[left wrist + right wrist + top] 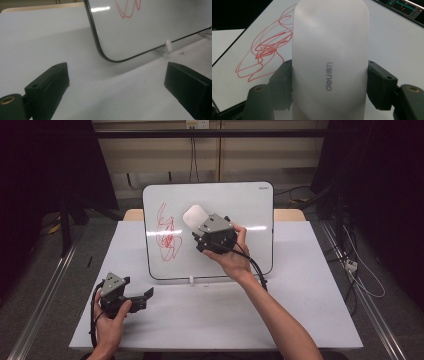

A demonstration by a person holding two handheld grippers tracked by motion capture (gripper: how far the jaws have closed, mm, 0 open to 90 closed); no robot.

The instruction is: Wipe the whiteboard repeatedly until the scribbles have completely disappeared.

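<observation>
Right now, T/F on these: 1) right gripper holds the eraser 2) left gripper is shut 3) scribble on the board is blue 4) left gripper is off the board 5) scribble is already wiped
1) The right gripper holds the white eraser: true, its jaws press both sides.
2) The left gripper is shut: false, its jaws stand wide apart with nothing between.
3) The scribble is blue: false, it is red.
4) The left gripper is off the whiteboard: true, it sits over the table, near the board's lower left corner.
5) The scribble is already wiped: false, it is intact.
</observation>
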